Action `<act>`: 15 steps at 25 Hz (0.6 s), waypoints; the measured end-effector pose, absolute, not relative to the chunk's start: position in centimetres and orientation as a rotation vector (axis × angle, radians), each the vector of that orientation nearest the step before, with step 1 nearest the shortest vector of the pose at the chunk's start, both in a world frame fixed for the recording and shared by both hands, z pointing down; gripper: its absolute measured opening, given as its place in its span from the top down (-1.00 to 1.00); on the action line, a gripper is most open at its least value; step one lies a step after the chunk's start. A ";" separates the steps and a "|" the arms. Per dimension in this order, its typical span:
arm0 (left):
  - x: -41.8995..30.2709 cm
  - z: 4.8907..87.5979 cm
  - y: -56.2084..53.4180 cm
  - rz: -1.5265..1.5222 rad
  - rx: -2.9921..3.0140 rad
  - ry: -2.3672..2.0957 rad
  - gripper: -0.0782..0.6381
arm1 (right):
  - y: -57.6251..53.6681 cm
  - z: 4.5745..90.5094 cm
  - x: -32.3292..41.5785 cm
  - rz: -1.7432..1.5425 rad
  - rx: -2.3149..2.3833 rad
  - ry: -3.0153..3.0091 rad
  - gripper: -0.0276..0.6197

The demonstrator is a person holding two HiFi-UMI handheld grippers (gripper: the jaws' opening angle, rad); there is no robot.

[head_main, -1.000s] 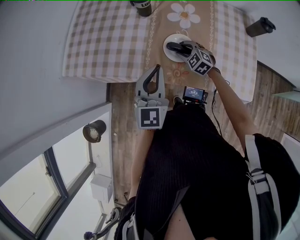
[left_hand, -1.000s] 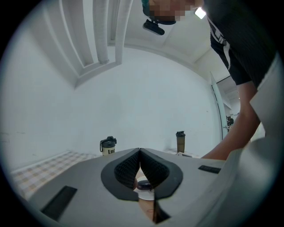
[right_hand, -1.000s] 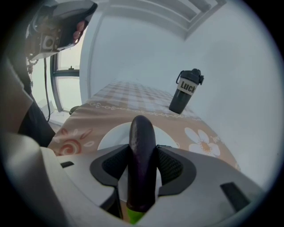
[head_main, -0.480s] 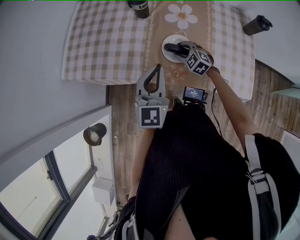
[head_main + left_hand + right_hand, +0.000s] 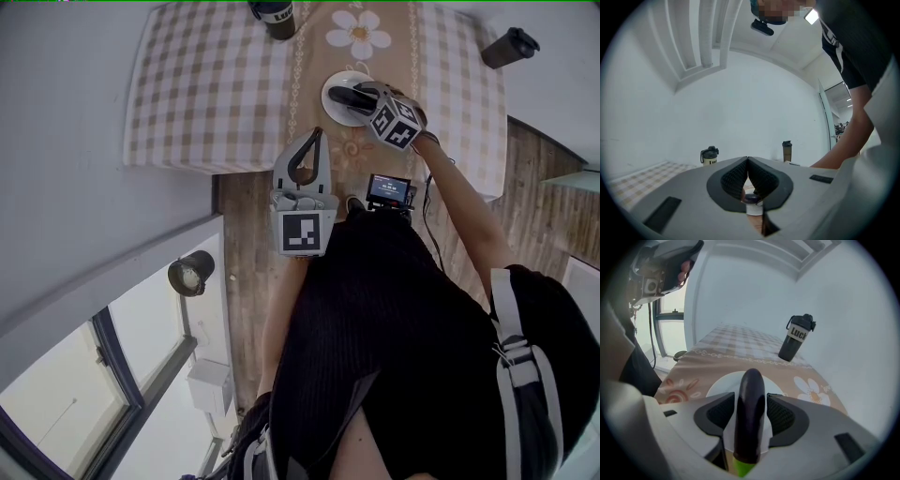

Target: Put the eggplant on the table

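A dark purple eggplant [image 5: 749, 408] with a green stem end lies on a white plate [image 5: 719, 385] on the table's flowered runner. My right gripper [image 5: 750, 411] points down at it with a jaw on either side. Those jaws have just been opening, and a thin gap shows between the pads [image 5: 783, 416] and the eggplant. In the head view, the right gripper [image 5: 361, 94] is over the plate [image 5: 330, 86], where the eggplant [image 5: 345, 95] shows dark. My left gripper [image 5: 315, 137] hovers at the table's near edge, shut and holding nothing; its tips [image 5: 747, 161] meet.
The table [image 5: 206, 84] has a checked cloth. A dark bottle [image 5: 274, 14] stands at its far edge and a second dark bottle [image 5: 511, 45] at the right corner. A small screen device [image 5: 389, 189] sits at the person's waist. A window and a lamp [image 5: 190, 273] are at the left.
The head view has drifted slightly; both grippers keep their places, and the eggplant stays on the plate between the right jaws.
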State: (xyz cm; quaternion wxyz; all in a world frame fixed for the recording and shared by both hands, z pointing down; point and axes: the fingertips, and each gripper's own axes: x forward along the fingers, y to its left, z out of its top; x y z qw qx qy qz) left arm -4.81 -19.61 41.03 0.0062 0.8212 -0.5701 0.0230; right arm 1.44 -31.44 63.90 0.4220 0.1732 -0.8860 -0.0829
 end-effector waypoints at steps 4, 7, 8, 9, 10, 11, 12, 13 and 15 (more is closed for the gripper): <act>-5.1 41.0 -19.6 0.072 2.560 -1.789 0.81 | -31.4 63.8 1.3 -0.208 0.431 -2.216 0.21; -5.2 40.9 -19.7 0.059 2.560 -1.790 0.81 | -31.4 63.6 1.3 -0.211 0.430 -2.217 0.21; -5.1 40.9 -19.7 0.056 2.562 -1.790 0.81 | -31.4 63.5 1.3 -0.213 0.431 -2.218 0.21; -5.1 40.9 -19.7 0.054 2.564 -1.788 0.81 | -31.4 63.2 1.3 -0.217 0.433 -2.220 0.21; -5.0 40.8 -19.7 0.050 2.566 -1.784 0.81 | -31.5 62.9 1.2 -0.222 0.437 -2.224 0.21; -4.9 40.8 -19.7 0.048 2.570 -1.781 0.81 | -31.5 62.5 1.2 -0.227 0.443 -2.230 0.21; -4.8 40.8 -19.8 0.048 2.576 -1.777 0.81 | -31.6 62.0 1.1 -0.232 0.450 -2.237 0.21; -4.7 40.7 -19.9 0.051 2.584 -1.774 0.81 | -31.8 61.5 1.1 -0.239 0.457 -2.245 0.21; -4.6 40.6 -20.1 0.050 2.590 -1.769 0.81 | -32.1 60.4 0.9 -0.252 0.473 -2.260 0.21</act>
